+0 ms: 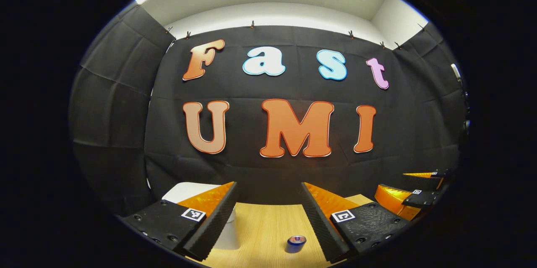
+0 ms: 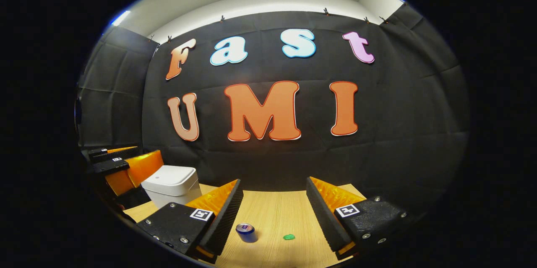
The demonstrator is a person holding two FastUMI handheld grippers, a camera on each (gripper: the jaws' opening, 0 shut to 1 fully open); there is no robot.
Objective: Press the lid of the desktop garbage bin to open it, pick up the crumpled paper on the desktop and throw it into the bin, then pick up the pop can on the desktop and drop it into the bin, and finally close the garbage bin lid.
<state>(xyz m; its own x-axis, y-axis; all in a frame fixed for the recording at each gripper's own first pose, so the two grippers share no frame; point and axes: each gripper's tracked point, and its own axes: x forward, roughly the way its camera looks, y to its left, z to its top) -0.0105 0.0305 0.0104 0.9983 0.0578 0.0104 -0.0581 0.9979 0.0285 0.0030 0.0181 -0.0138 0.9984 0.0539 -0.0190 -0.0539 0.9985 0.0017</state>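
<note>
A white desktop bin (image 2: 172, 184) with its lid down stands at the table's back left; in the left gripper view the bin (image 1: 184, 190) sits partly behind my left finger. A blue pop can (image 2: 246, 232) stands upright on the wood, and a small green crumpled scrap (image 2: 288, 237) lies just right of it. My right gripper (image 2: 275, 184) is open above the table, the can and scrap low between its fingers. My left gripper (image 1: 268, 192) is open too, with the can (image 1: 296, 243) below its right finger. Nothing is held.
The light wooden table (image 2: 277, 209) runs back to the black cloth wall. Each gripper appears at the edge of the other's view: the right gripper (image 1: 413, 185) at far right, the left gripper (image 2: 119, 161) beside the bin.
</note>
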